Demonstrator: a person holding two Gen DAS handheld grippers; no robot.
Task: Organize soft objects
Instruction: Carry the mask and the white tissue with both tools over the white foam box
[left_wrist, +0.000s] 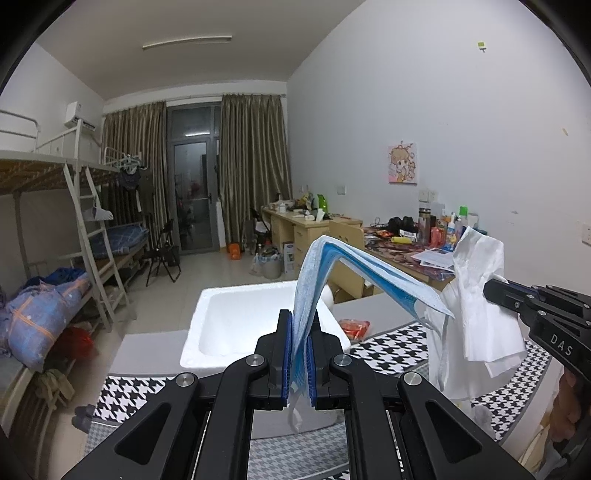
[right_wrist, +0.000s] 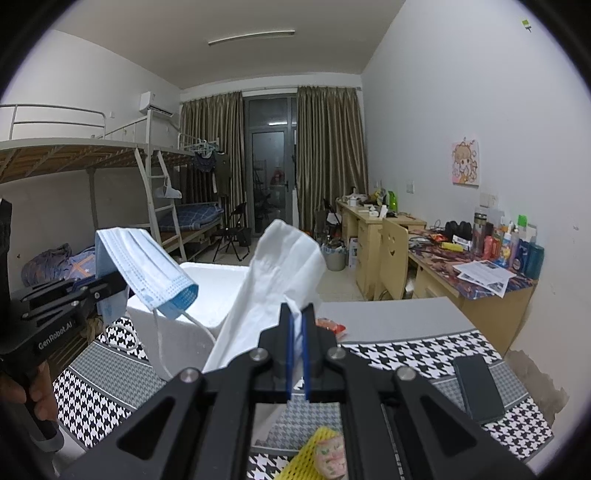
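Note:
My left gripper (left_wrist: 301, 325) is shut on a blue face mask (left_wrist: 321, 273), which arches up from the jaws and droops to the right, its white ear loops dangling. The same blue face mask (right_wrist: 147, 273) hangs from that gripper at the left of the right wrist view. My right gripper (right_wrist: 297, 314) is shut on a white folded tissue (right_wrist: 280, 273) that stands up and leans left. From the left wrist view, the white tissue (left_wrist: 480, 306) hangs off the right gripper's tip at the right edge. Both are held above the white foam box (left_wrist: 240, 321), seen also behind the tissue as a foam box (right_wrist: 214, 280).
A houndstooth mat (right_wrist: 406, 354) covers the table. A dark phone (right_wrist: 478, 387) lies on it at the right, a red packet (right_wrist: 332, 326) beyond the jaws, a yellow net pouch (right_wrist: 321, 458) at the bottom. Cluttered desks (right_wrist: 476, 273) line the right wall, bunk beds (left_wrist: 74, 206) the left.

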